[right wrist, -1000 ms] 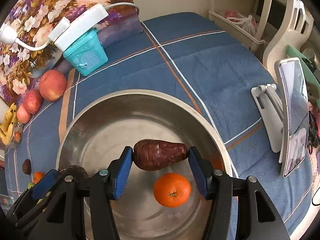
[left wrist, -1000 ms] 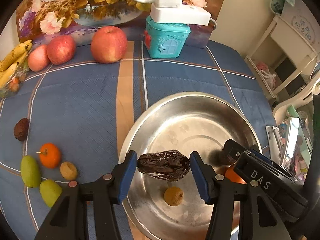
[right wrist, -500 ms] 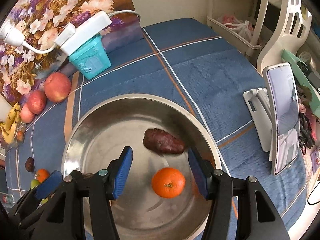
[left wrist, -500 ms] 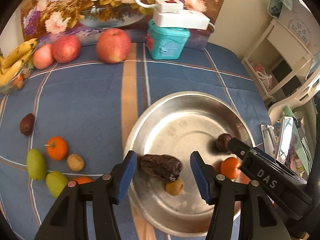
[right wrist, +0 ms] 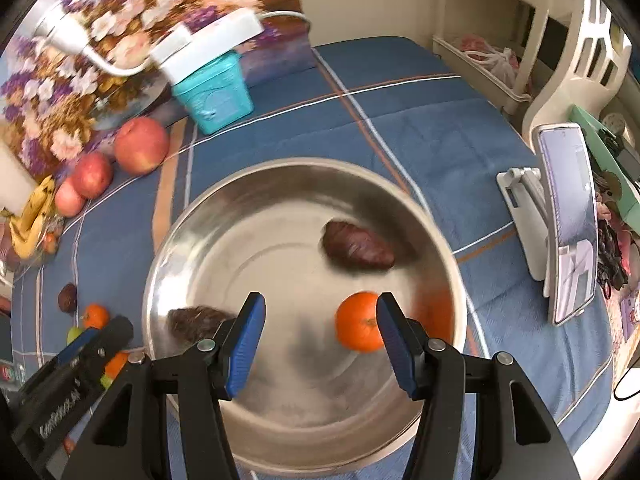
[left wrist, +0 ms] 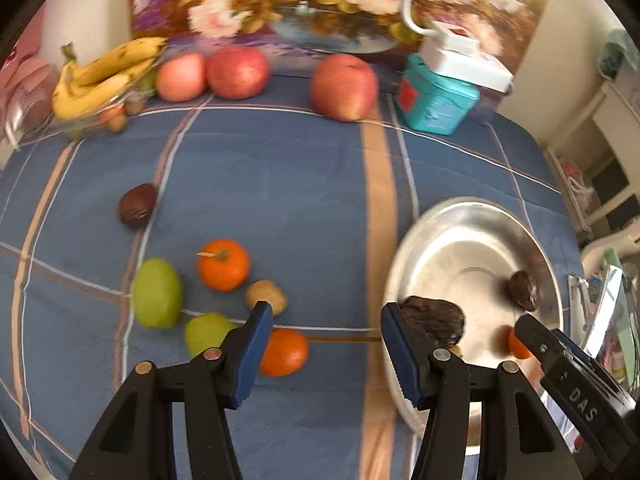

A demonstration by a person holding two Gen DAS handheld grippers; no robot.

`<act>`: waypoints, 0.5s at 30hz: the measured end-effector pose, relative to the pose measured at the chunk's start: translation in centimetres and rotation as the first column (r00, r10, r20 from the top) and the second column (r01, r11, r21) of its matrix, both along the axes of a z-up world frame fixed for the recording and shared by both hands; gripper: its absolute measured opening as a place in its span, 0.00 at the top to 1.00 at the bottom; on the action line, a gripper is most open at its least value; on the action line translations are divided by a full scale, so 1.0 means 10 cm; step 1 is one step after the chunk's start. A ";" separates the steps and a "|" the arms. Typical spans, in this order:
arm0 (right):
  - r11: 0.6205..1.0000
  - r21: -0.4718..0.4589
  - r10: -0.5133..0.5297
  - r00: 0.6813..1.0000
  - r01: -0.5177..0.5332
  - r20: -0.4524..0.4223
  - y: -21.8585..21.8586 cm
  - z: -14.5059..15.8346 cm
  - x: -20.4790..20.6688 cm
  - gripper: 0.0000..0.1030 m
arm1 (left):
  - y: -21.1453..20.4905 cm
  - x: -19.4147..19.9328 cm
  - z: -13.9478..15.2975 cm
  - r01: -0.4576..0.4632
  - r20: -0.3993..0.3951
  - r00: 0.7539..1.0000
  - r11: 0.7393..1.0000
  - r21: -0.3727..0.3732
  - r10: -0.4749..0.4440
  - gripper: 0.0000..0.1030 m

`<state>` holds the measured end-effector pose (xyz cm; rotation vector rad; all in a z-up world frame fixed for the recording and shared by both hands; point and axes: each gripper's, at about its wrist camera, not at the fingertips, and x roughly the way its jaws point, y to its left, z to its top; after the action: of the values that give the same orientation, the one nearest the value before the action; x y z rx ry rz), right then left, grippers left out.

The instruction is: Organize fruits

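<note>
A steel bowl holds two dark wrinkled fruits and an orange. My left gripper is open and empty over the cloth left of the bowl, above an orange. Another orange, two green fruits, a small brown fruit and a dark fruit lie on the cloth. My right gripper is open and empty above the bowl.
Three apples and bananas lie along the back. A teal box with a white power strip stands behind the bowl. A phone on a stand is at the right edge.
Both grippers dropped their dark fruits into the bowl and rose. My left gripper has swung left over the loose fruits on the cloth.
</note>
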<state>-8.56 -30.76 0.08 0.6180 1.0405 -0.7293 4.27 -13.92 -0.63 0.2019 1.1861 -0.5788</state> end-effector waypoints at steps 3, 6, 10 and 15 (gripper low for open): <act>1.000 -0.010 0.028 1.000 -0.028 -0.005 0.10 0.03 0.04 0.43 | 0.09 0.03 0.01 -0.020 0.003 1.000 1.000 0.002 0.020 0.41; 0.998 -0.022 0.060 0.998 -0.060 -0.011 0.20 0.05 0.09 0.43 | 0.15 0.04 0.02 -0.033 0.008 0.999 0.999 0.001 0.033 0.36; 0.996 -0.033 0.088 0.996 -0.089 -0.020 0.28 0.04 0.17 0.43 | 0.27 0.09 0.01 -0.053 0.008 0.999 0.998 0.012 0.053 0.33; 0.995 -0.036 0.091 0.995 -0.092 -0.033 0.30 0.00 0.22 0.41 | 0.34 0.15 -0.01 -0.075 0.007 0.997 0.997 0.018 0.075 0.30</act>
<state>-6.40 -27.72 0.06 0.5248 1.0754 -0.6784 5.77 -10.56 -0.69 0.1740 1.1878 -0.5017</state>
